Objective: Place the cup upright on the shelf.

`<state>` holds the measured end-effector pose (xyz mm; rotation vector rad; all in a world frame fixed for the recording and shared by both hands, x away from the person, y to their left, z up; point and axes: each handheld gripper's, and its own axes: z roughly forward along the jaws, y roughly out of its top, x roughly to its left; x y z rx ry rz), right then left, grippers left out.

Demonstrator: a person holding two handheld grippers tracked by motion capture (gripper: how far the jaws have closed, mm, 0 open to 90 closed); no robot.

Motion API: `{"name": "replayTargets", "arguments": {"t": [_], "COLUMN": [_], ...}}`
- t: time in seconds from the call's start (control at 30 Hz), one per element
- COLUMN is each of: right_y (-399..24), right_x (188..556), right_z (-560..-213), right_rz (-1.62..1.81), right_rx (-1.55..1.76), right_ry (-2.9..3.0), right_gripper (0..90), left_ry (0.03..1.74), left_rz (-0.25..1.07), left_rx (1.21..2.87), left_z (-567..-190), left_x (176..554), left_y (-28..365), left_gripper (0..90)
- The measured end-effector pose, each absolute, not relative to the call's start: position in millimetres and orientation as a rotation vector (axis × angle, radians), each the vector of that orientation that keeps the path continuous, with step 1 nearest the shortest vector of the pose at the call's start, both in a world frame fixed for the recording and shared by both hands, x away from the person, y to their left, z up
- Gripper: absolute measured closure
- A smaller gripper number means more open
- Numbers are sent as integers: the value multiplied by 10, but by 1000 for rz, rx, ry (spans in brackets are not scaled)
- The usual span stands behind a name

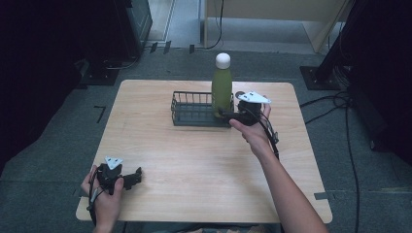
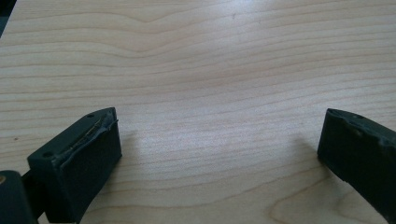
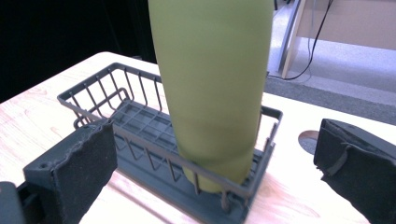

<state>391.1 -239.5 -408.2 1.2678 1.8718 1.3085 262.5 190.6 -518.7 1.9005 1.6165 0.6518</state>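
High view: the green bottle [image 1: 222,87] with its white cap [image 1: 223,59] stands upright in the right end of the dark wire basket [image 1: 187,111] at the far middle of the desk [image 1: 194,160]. Your right gripper [image 1: 228,114] sits just beside the bottle's base, at the basket's right end. Your left gripper [image 1: 137,175] rests near the desk's near left corner, well apart from the basket.

Left gripper view: the jaws are spread over bare wood, holding nothing.

Right gripper view: the jaws are spread wide on either side of the bottle, not touching it. Judged from this, the bottle is either just placed or about to be gripped; you cannot tell which.
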Motion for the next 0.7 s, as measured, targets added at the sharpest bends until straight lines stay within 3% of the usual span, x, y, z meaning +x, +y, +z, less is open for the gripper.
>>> {"name": "replayTargets", "arguments": {"t": [0.7], "right_y": [-2947], "right_x": [3362], "right_z": [-4369], "right_rz": [1262], "right_rx": [1343], "right_ry": [1838], "right_gripper": [0], "left_ry": [1616], "left_rz": [654], "left_rx": [1901], "left_z": [-5188], "left_x": [2626], "left_y": [1904], "left_gripper": [0]}}
